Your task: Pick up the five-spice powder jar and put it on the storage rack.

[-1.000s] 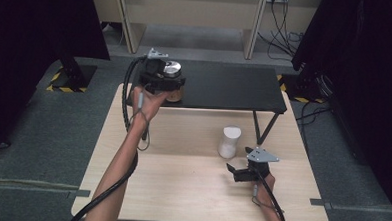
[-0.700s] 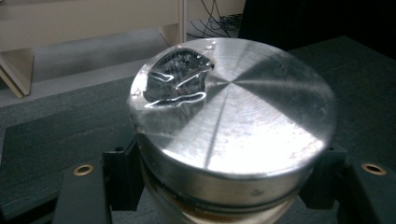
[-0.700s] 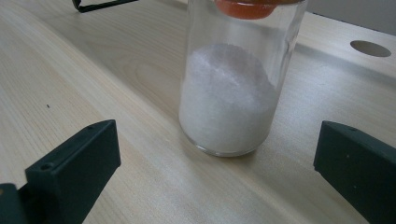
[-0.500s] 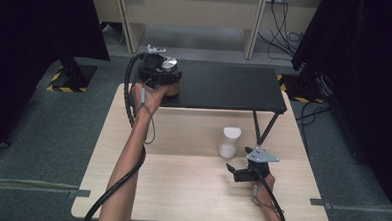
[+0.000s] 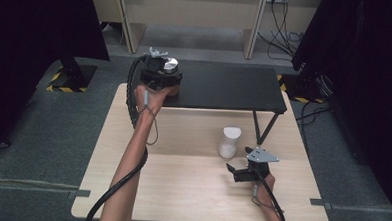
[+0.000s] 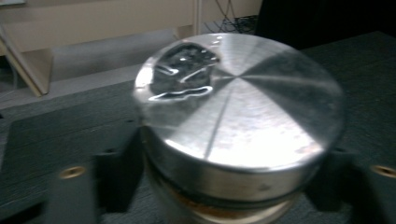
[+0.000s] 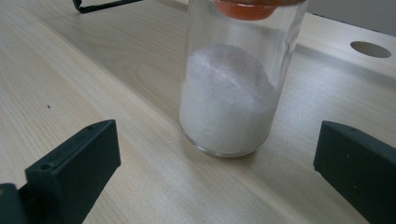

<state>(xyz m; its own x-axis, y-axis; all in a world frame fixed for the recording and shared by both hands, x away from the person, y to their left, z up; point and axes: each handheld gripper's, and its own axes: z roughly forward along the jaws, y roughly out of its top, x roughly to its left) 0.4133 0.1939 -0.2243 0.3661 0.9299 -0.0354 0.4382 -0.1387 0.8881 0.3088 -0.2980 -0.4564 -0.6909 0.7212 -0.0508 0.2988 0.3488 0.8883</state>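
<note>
While the right tool (image 7: 219, 186) gapes, the glass jar (image 7: 233, 93) stands just ahead.

Counting it up: two grippers out there, the left gripper (image 5: 160, 74) up on the black shelf and the right gripper (image 5: 242, 171) low on the wooden table. Two forearms feeding in from the bottom edge, one behind each tool. Two jars on show: one with a shiny metal lid (image 6: 243, 107) and one clear glass jar of white powder (image 7: 233, 93) standing on the wood. Two surfaces, one light wooden table (image 5: 180, 190) and one black shelf (image 5: 235, 87) raised across its far side. Two thick cables, one trailing from each gripper. Back at the wall, two wall sockets, one left, one right.
</note>
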